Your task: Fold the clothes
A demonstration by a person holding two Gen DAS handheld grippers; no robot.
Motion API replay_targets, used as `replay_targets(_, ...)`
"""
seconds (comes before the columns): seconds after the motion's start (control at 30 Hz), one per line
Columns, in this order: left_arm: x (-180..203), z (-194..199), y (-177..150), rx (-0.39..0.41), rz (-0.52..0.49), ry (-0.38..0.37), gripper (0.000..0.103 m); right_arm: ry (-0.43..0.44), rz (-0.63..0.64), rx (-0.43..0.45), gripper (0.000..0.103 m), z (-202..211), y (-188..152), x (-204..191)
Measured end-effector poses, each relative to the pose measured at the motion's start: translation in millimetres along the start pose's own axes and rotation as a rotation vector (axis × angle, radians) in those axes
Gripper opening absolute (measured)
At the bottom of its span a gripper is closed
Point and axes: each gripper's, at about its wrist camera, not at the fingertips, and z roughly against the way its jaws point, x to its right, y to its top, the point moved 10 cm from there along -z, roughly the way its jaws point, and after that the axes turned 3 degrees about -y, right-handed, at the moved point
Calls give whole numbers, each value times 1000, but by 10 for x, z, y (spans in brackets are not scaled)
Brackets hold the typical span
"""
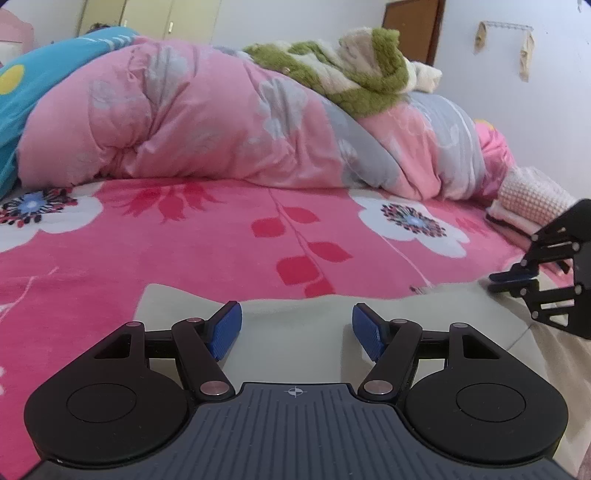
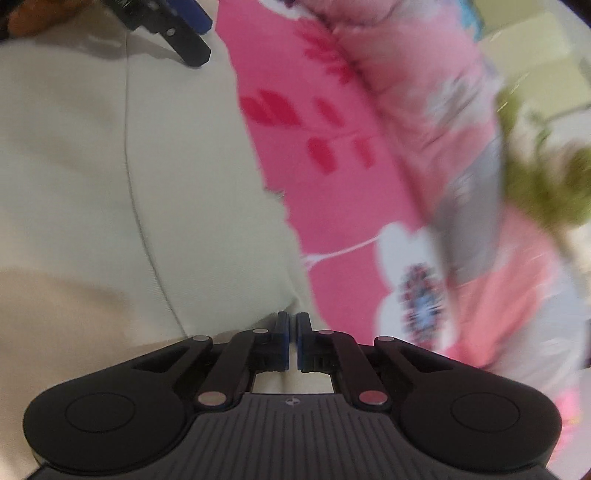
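Observation:
A cream garment (image 1: 461,306) lies flat on the pink flowered bedsheet (image 1: 184,251); in the right wrist view the garment (image 2: 74,147) fills the left half. My left gripper (image 1: 297,326) hovers open just over the garment's far edge, with bare cloth between its blue pads (image 1: 225,328). It also shows at the top left of the right wrist view as the left gripper (image 2: 199,35), held by a hand (image 2: 29,18). My right gripper (image 2: 292,321) has its pads together on the garment's edge, and the cloth puckers toward them. In the left wrist view the right gripper (image 1: 496,282) sits at the garment's right corner.
A bulky pink and grey quilt (image 1: 221,122) is heaped across the back of the bed, with a green and white fluffy blanket (image 1: 351,74) on top. A teal blanket (image 1: 22,92) lies at the far left. A folded knit stack (image 1: 528,199) sits at the right.

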Motion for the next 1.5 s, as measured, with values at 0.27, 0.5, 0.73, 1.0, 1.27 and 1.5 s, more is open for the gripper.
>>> replay_targets(0.27,-19,35,35,25,-6,20,67,-182,35,35,3,-21,33,15)
replay_targets(0.5,-33,-17,-3,-8,-5,23,67,-119,-144,26,3,-300,0,-36)
replay_targets(0.73,-59,-29,-35,-21,4,32,67,-108,-630,5,5,-293,-245,457)
replay_targets(1.0,-59,-33,-36,-25,6,34,67,51,-1187,119,6,162,-805,1015)
replay_targets(1.27,-77,-45,-37,-28,18,26,67,187,-1366,26,3,-434,-1055,737)
replay_targets(1.5,-81,-24,-7,-24,43,-10,68,42,-1797,45,8,-62,-1967,1060)
